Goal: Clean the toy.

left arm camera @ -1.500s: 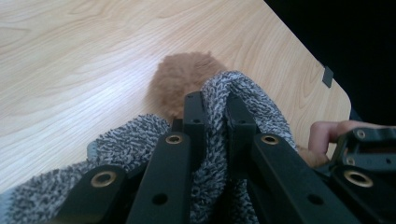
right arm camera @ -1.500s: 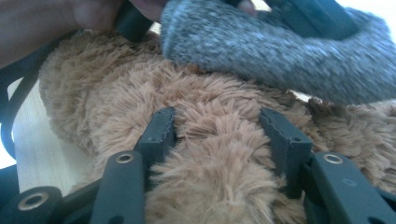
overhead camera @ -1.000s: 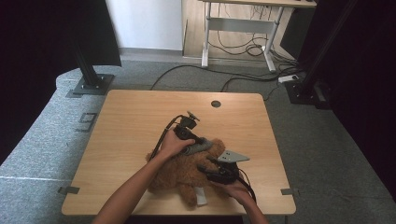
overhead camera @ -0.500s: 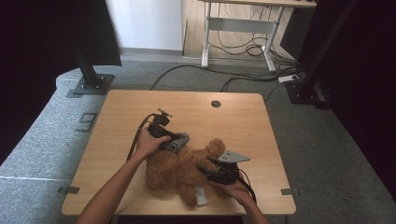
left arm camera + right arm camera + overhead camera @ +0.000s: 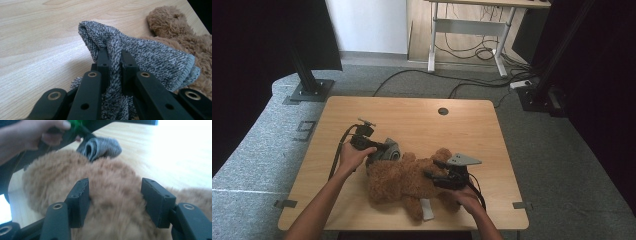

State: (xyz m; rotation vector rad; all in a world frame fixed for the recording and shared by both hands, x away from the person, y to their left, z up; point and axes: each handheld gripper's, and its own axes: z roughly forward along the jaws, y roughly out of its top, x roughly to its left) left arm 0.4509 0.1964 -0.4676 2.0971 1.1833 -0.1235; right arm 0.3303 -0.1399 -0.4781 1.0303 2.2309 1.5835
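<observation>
Left claw (image 5: 113,62) pinches the grey sock (image 5: 140,60), now just beside the bear (image 5: 407,182) on the table (image 5: 422,112). Right claw (image 5: 115,202), jaws just widening, straddles fur. Risk: the bear slides if the sock snags while the right lets go.
</observation>
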